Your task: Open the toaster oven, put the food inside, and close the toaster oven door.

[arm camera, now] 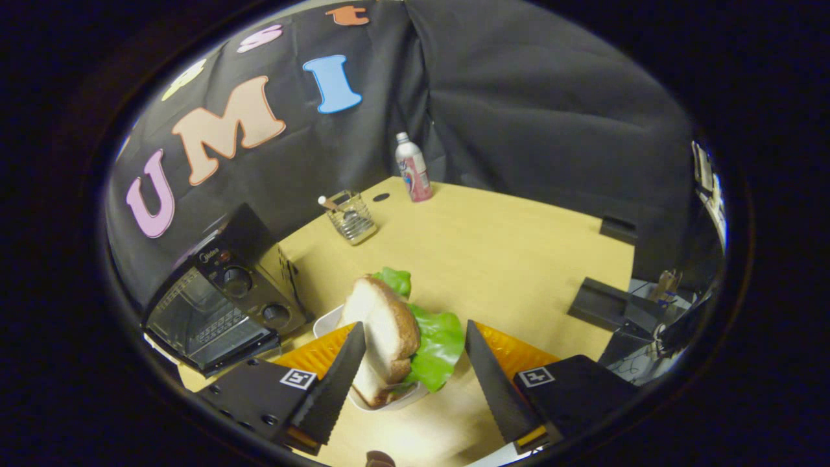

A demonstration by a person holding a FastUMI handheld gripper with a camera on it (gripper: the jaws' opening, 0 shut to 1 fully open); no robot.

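A sandwich (386, 324) of bread slices with green lettuce (439, 344) stands on edge in a small white dish (326, 322) on the wooden table (519, 253). My gripper (414, 326) is open, with the sandwich between its two fingers. One finger lies right against the bread side. The other stands a little clear of the lettuce. The black toaster oven (227, 298) sits just beyond that first finger, with its glass door (201, 321) and two knobs turned toward me. I cannot tell whether the door is open or closed.
A wire holder (352, 217) with a utensil in it and a pink-labelled bottle (413, 170) stand at the table's far side by the black cloth wall. Dark brackets (606, 301) and cables sit past the table's edge on the lettuce side.
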